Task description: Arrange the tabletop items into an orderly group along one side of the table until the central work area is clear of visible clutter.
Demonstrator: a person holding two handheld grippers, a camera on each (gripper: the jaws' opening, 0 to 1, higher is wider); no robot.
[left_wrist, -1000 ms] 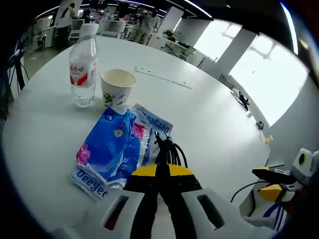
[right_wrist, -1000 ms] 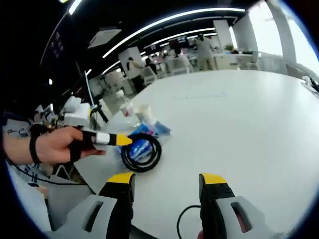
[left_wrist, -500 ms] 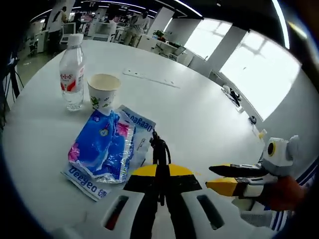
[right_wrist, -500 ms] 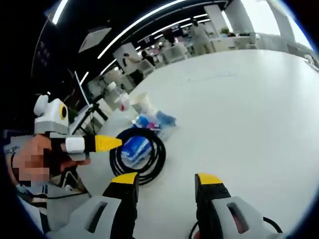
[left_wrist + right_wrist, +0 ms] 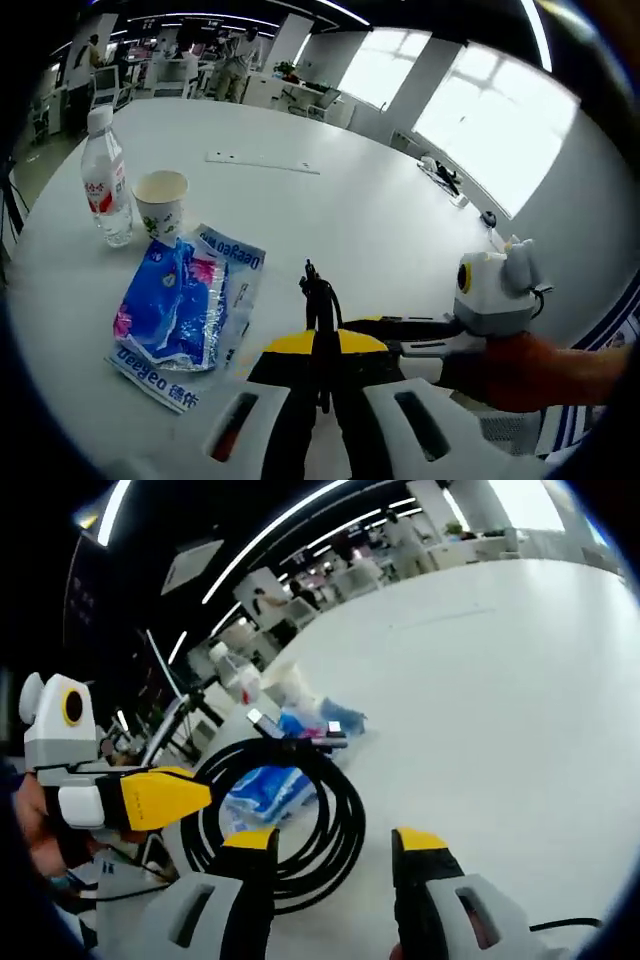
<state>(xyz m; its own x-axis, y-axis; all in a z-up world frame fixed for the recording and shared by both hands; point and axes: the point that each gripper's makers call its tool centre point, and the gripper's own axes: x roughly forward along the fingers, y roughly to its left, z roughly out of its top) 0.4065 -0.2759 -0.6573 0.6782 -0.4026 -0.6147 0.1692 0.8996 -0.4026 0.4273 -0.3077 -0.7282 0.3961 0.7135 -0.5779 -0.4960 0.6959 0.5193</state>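
Your left gripper (image 5: 322,352) is pinching the coiled black cable (image 5: 285,810), which hangs just ahead of your right gripper (image 5: 335,842), jaws spread.

1 water bottle (image 5: 105,178) | 1 paper cup (image 5: 162,202) | 1 blue packet (image 5: 172,305) | 1 coiled black cable (image 5: 290,820)

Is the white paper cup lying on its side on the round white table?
No. In the left gripper view the white paper cup stands upright with its open mouth up, on the round white table beside the clear plastic water bottle.
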